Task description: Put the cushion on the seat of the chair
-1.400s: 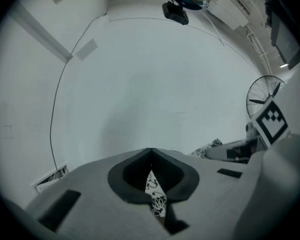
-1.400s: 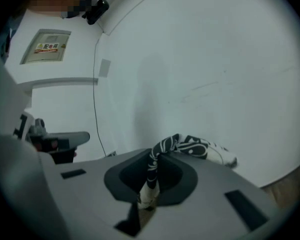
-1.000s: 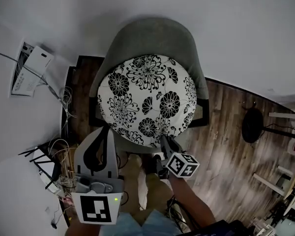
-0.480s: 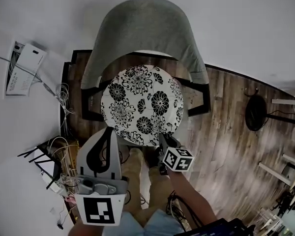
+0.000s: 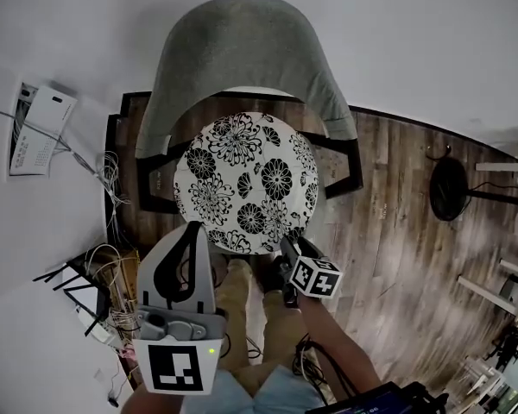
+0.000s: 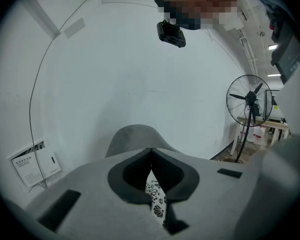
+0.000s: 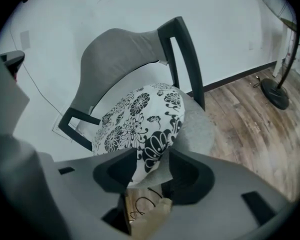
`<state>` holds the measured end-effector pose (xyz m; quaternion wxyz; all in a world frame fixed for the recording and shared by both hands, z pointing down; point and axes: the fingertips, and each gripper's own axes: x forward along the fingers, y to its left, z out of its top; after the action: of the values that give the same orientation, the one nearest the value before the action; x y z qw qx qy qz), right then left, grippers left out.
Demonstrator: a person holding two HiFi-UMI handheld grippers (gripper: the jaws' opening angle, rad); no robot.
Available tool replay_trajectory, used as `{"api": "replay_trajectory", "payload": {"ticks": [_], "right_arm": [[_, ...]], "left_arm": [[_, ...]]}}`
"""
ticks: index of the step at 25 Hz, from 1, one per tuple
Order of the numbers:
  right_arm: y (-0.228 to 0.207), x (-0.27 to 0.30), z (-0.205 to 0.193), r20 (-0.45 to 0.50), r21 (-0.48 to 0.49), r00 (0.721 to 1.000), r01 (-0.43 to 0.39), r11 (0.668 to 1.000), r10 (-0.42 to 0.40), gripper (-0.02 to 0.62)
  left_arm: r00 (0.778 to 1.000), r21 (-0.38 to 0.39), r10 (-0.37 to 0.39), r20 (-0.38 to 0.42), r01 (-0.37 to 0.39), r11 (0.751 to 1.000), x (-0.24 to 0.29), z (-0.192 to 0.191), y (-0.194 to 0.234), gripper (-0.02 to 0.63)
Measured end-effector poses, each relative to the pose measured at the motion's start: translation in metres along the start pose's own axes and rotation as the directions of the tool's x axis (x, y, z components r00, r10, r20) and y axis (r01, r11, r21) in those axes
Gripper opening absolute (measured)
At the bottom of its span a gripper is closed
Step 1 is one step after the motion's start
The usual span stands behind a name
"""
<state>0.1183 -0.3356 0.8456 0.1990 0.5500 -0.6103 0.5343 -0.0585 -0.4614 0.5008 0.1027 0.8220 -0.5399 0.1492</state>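
Note:
A round cushion (image 5: 246, 179) with black flowers on white lies on the seat of the grey chair (image 5: 242, 50). My left gripper (image 5: 190, 228) is at the cushion's near-left rim. Its jaws are closed, and in the left gripper view (image 6: 150, 151) the flower print (image 6: 157, 204) shows in the slit between them. My right gripper (image 5: 285, 247) is at the near-right rim, its jaws opening. In the right gripper view (image 7: 152, 166) the cushion's edge (image 7: 155, 149) lies between the parted jaws, which do not press on it. The grey seat (image 7: 200, 129) shows under it.
A standing fan (image 5: 449, 201) is on the wood floor to the right of the chair. A white box (image 5: 30, 132) hangs on the wall at left, with loose cables (image 5: 104, 266) below it. The person's legs are just in front of the seat.
The cushion has come down from a raised, tilted position onto the seat. The right gripper's jaws have parted from its edge. Both grippers have stayed at its near rim.

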Motion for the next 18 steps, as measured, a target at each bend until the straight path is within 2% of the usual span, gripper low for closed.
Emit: {"api": "replay_trajectory", "payload": {"ticks": [4,9,14,18], "right_arm": [[-0.027,-0.012,-0.005,0.000,0.051,0.999,0.047,0.998,-0.047,0.213],[-0.028,-0.040,0.021,0.082,0.044,0.996,0.034,0.998,-0.038,0.210],[0.003,-0.100,0.075,0.219,-0.037,0.975,-0.038,0.999,0.046,0.203],[0.048,-0.176,0.124,0.329,-0.158,0.932,-0.102,0.982,0.150,0.189]], "left_arm": [[1.000,0.011,-0.011,0.005,0.011,1.000,0.000,0.003,-0.010,0.009],[1.000,0.022,-0.025,0.012,0.025,0.999,-0.004,0.010,-0.029,0.009],[0.998,0.023,-0.030,0.050,0.029,0.999,-0.021,0.035,-0.056,0.009],[0.994,0.024,-0.025,0.109,0.022,0.999,-0.042,0.070,-0.079,0.009]]}}
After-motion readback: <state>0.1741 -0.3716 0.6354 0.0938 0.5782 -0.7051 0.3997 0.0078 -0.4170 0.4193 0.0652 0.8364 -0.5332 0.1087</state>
